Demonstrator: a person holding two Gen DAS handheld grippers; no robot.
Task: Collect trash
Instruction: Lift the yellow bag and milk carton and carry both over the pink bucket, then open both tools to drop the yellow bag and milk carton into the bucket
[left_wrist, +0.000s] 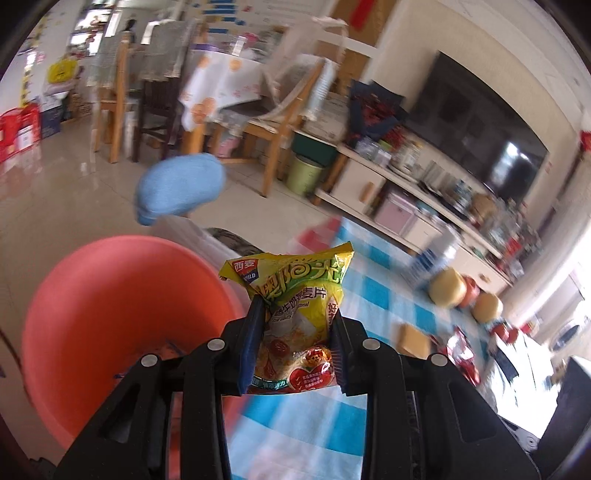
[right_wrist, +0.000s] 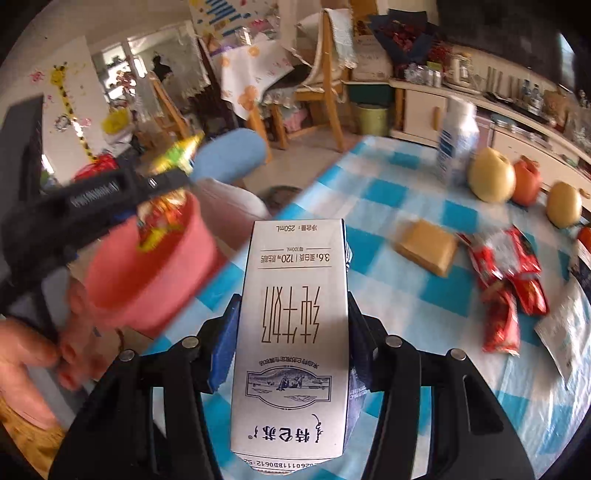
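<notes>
Oatmeal packet (left_wrist: 295, 317) clamped in left gripper (left_wrist: 297, 332) at orange bucket (left_wrist: 110, 295) rim; right gripper (right_wrist: 291, 332) clutches milk carton (right_wrist: 291, 332).

Left gripper (left_wrist: 297, 325): jaws closed on a yellow oatmeal packet (left_wrist: 295, 314), held upright between the blue pads.
Orange bin (left_wrist: 110, 317): open-topped, just left of the packet and lower.
Checked tablecloth (left_wrist: 369, 295): blue and white, under the packet's right side.
On the cloth: two pears (left_wrist: 448, 288), a brown block (left_wrist: 413, 339), red wrappers (left_wrist: 461, 354).
</notes>
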